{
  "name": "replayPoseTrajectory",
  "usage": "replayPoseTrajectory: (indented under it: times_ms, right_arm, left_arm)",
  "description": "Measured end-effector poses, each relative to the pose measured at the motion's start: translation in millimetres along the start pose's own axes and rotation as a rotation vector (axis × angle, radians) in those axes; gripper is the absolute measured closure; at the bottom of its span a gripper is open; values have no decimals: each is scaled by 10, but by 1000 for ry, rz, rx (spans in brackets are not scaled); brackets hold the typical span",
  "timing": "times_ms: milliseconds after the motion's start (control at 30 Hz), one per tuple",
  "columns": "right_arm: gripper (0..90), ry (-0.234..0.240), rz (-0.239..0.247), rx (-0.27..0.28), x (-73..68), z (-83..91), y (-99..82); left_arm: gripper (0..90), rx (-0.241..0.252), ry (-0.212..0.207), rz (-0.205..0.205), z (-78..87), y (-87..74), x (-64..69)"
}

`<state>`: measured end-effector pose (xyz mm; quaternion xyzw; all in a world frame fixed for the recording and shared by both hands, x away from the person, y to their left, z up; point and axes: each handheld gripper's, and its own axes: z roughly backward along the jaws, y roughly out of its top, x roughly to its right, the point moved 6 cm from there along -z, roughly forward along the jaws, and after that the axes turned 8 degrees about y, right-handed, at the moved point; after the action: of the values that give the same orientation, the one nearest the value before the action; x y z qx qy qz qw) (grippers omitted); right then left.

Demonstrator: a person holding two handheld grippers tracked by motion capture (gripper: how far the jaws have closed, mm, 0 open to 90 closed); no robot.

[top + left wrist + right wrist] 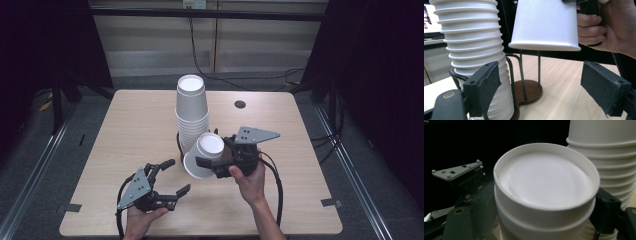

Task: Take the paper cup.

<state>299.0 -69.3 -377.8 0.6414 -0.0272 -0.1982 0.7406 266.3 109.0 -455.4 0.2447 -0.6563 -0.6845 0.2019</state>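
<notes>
Two black jaws of the right gripper (218, 161) clamp a white paper cup (204, 155), held upside down and tilted just right of the tall stack of upturned white paper cups (191, 112) near the middle of the pale wooden table (125, 130); the left gripper (170, 177), near the table's near-left edge, stands open and empty. No writing or brand is readable on any cup. From the left gripper view, a dark wire stand on a round brown base (529, 91) appears beside the stack, under the held cup (544, 25), while the right gripper view looks closely at that cup's recessed bottom (544, 178).
</notes>
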Motion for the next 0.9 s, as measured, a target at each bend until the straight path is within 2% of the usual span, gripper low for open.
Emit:
replayPoseTrajectory:
  times_ms: [167, 567, 800, 900]
  right_arm:
    - [213, 6, -6, -26, -20, -80, -117]
    - [213, 43, -36, -42, -35, -226, -325]
    - [214, 62, -46, -41, -58, -275, -384]
    - [214, 72, -45, -46, -75, -313, -408]
  left_arm:
    - [155, -2, -13, -10, -14, 5, 24]
    - [154, -26, -48, -43, -80, -16, 76]
    - [125, -44, -66, -17, -134, -58, 77]
    - [101, -57, -67, -23, -167, -88, 87]
